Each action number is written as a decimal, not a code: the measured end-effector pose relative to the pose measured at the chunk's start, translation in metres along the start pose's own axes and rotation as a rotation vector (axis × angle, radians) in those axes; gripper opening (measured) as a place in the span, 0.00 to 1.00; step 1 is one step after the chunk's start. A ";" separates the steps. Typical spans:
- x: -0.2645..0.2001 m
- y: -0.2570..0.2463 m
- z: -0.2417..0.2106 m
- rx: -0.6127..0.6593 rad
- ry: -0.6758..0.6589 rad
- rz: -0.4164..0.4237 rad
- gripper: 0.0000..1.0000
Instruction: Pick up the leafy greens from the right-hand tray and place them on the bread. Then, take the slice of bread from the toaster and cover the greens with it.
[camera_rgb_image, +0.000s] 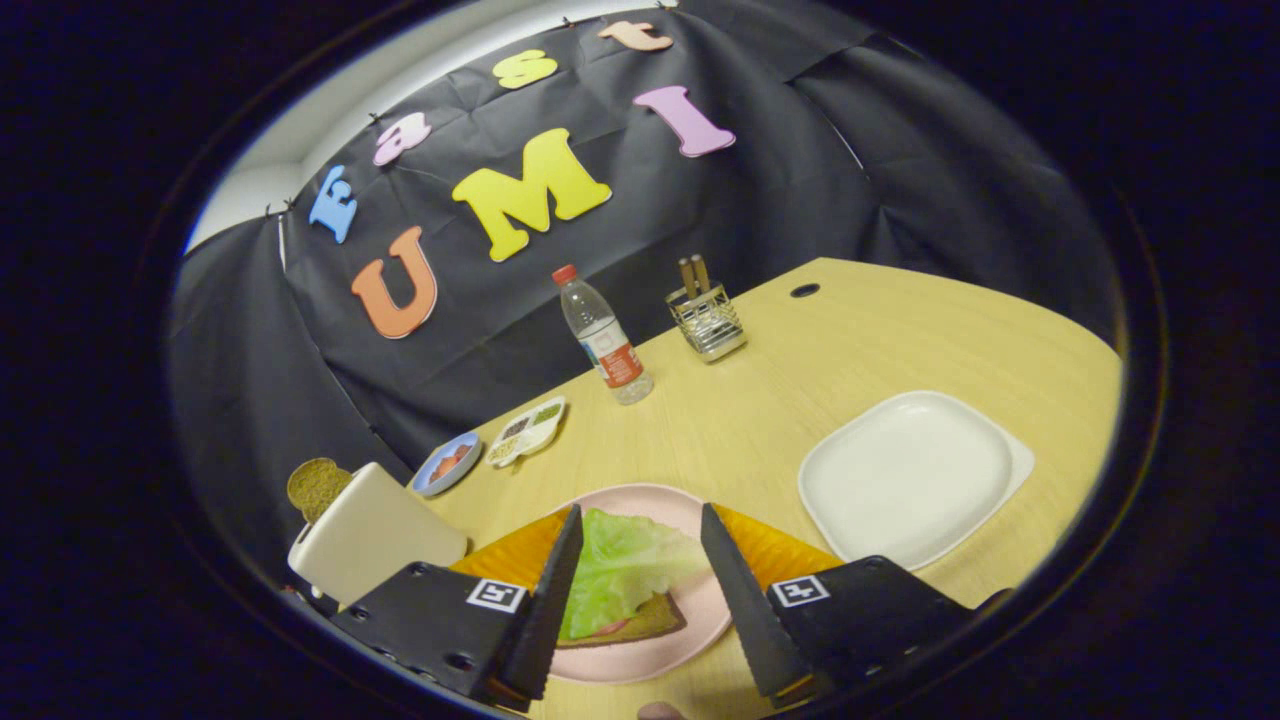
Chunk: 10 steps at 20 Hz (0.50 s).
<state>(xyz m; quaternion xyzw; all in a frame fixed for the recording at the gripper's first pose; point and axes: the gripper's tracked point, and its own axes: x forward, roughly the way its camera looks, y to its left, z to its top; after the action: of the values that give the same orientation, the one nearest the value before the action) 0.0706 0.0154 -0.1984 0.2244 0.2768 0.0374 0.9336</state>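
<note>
Black cloth lines the booth behind a pale wooden table (880, 330), viewed along my gripper (640, 590), whose fingers stand spread apart with nothing grasped.

Task thing: the pale green lettuce leaf (625, 565) lies between the fingers, resting on a dark brown bread slice (655, 620) with something pinkish-red showing under its near edge, all on a round pink plate (655, 655). I judge the greens step done.

Right-hand tray: the square white plastic tray (910, 475), right of the plate and just beyond the right finger, holds nothing I can see.

Key relation: a second brown bread slice (315, 485) stands upright out of the top of the cream-coloured toaster (370, 545), to the left of the gripper and just beyond the left finger. Its flat face looks turned roughly toward me, so I judge the next move calls for swinging left and closing across the slice's thin dimension.

Far items: a small blue dish (447, 465) with reddish pieces, a white divided dish (528, 430) with dark and green fillings, a clear plastic bottle (605, 335) with a red cap and a red-and-white label, and a wire utensil caddy (707, 320).

Writing: the bottle label is too small to read; the finger mounts carry square black-and-white markers.
</note>
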 end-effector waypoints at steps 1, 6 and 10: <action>-0.005 0.002 0.005 -0.017 -0.018 -0.007 0.75; -0.041 0.027 0.048 -0.142 -0.180 -0.061 0.95; -0.077 0.081 0.079 -0.250 -0.309 -0.098 0.96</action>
<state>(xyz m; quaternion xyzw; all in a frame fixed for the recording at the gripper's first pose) 0.0518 0.0420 -0.0654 0.0963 0.1339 -0.0091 0.9863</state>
